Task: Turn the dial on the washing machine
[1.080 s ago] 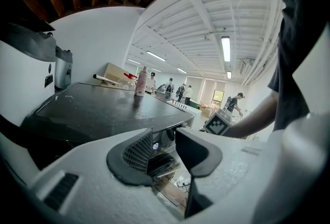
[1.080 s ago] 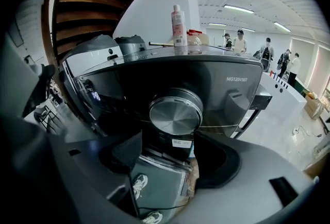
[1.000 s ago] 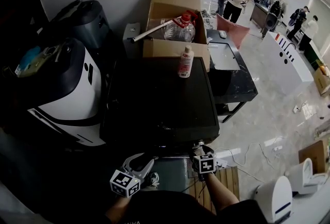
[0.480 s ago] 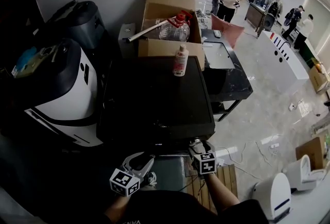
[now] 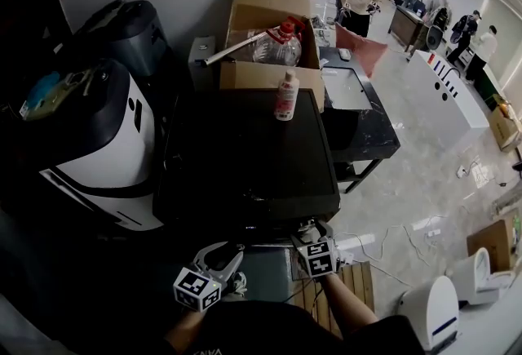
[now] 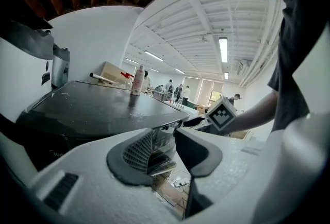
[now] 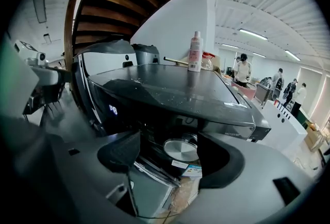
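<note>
The black washing machine [image 5: 245, 149] fills the middle of the head view; I stand at its front edge. Its round silver dial [image 7: 181, 150] shows on the front panel in the right gripper view, ahead and between the jaws of my right gripper [image 7: 170, 148]. Those jaws are opening; the right pad sits close beside the dial and the left pad stands apart from it. From above, the right gripper [image 5: 307, 231] points under the lid's front lip, and the dial is hidden there. My left gripper [image 5: 222, 254] hangs lower left, open and empty [image 6: 164, 151].
A white and pink bottle [image 5: 285, 96] stands at the back of the machine's top, a cardboard box [image 5: 269, 11] behind it. A white appliance [image 5: 106, 141] is close on the left. A wooden pallet [image 5: 359, 280] lies on the floor at the right. People stand far back.
The right gripper's marker cube has shifted slightly left and tilted at the machine's front edge. The left gripper has stayed in place.
</note>
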A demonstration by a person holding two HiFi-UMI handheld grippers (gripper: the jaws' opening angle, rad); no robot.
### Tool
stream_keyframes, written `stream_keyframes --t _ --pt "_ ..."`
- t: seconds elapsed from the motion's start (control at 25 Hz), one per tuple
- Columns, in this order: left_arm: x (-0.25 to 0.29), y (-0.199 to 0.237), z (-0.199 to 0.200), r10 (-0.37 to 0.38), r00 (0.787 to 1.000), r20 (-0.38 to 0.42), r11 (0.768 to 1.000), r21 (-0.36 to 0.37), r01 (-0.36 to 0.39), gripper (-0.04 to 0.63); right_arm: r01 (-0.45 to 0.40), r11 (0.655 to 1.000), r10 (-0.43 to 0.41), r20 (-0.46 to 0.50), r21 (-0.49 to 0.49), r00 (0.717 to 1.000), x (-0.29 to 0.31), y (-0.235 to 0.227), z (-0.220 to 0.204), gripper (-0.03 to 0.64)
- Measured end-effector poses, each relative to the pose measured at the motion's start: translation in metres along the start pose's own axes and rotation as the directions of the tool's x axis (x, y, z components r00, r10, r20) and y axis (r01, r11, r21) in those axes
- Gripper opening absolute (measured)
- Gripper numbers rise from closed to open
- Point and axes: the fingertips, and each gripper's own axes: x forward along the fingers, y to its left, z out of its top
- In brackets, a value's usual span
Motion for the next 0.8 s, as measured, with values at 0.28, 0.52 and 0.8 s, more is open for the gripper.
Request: stream_keyframes --t 0.28,0.52,0.8 --pt "0.0 0.001 -0.001 0.01 1.0 0.002 1.0 -0.005 -0.01 0.132 0.005 1.0 -0.005 -0.012 -0.004 1.0 0.003 -0.004 -0.003 0.33" --pt "-0.002 0.001 -0.002 0.011 1.0 0.004 1.0 -0.005 -0.011 0.132 0.002 0.999 0.0 -0.044 0.047 0.999 0.009 -0.007 -0.011 0.352" --pt "-0.008 0.004 -0.003 0.025 1.0 0.0 1.0 -0.008 -0.025 0.132 0.008 0.997 -0.004 -0.052 0.078 0.999 0.012 -0.01 -0.014 0.356"
